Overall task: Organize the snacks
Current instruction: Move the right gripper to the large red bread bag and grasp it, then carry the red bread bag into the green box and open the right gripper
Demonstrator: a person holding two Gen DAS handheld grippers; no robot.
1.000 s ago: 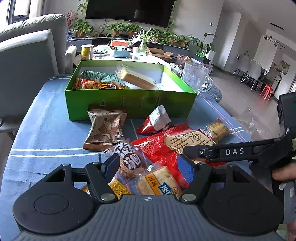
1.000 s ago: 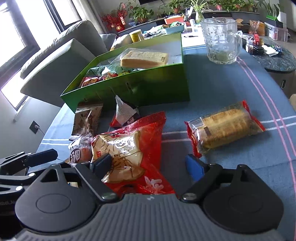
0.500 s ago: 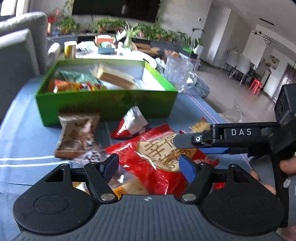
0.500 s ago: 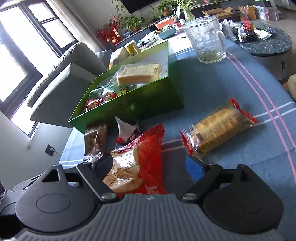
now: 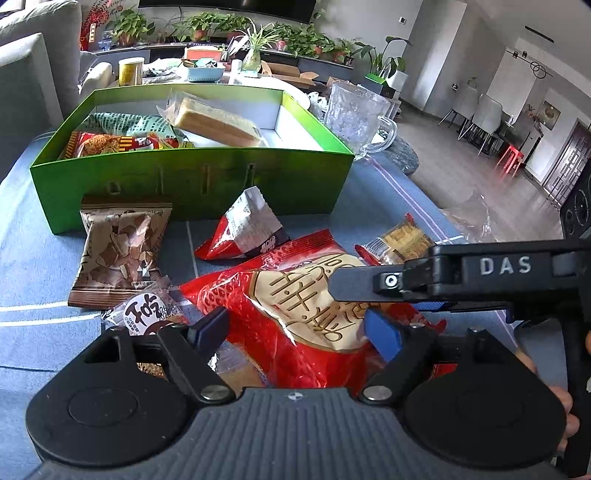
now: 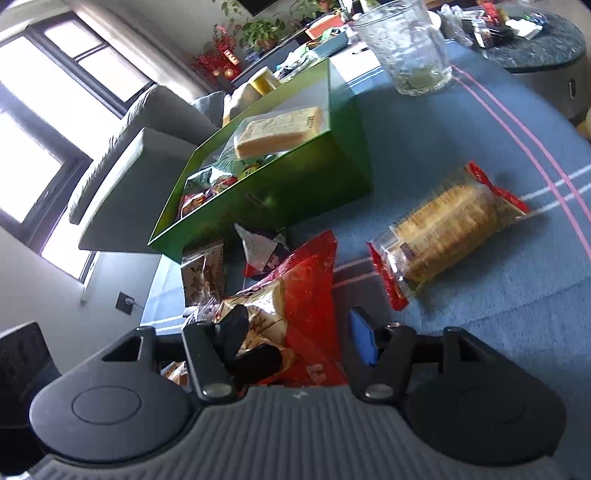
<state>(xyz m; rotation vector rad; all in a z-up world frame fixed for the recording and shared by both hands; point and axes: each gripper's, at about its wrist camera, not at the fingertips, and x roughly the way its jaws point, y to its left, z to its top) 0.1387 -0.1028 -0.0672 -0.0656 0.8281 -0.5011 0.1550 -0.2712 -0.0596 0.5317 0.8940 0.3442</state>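
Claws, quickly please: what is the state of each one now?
Left claw: open, jaws just widened, red bag between them.
Right claw: just closing around the same bag; grip cannot be told.

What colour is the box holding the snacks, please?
Bright green outside, white inside; the box shows best in the left wrist view.

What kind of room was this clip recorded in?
Most likely a home living room, open to a dining area: a grey sofa beside the cloth-covered table, a row of potted plants under a wall screen, and dining chairs further back.
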